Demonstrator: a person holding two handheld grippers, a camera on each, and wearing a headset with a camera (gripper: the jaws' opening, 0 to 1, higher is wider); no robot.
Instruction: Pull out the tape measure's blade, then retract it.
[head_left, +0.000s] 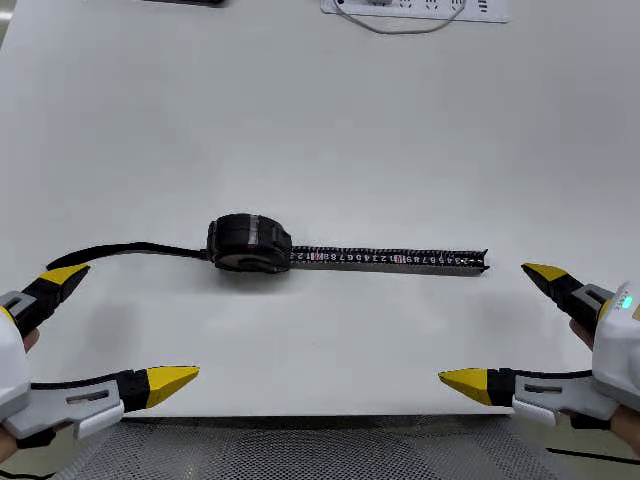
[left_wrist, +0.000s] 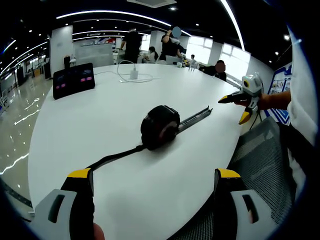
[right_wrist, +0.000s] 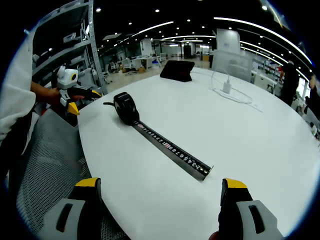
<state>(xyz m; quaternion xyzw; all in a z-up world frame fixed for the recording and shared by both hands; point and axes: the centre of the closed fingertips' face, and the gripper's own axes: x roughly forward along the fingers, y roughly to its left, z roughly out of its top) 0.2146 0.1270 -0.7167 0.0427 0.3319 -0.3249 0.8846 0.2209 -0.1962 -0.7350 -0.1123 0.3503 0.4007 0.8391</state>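
A black tape measure lies on the white table, its blade pulled out to the right and its black strap trailing left. My left gripper hovers open at the near left, apart from the case. My right gripper stands open at the near right, just beyond the blade's hooked end. In the left gripper view the tape measure lies ahead between the open yellow-tipped jaws. In the right gripper view the blade runs from the case toward me.
A white power strip with a cable lies at the table's far edge. A dark tablet stands on the far part of the table, with a white charger and cord nearby. A mesh chair sits below the near edge.
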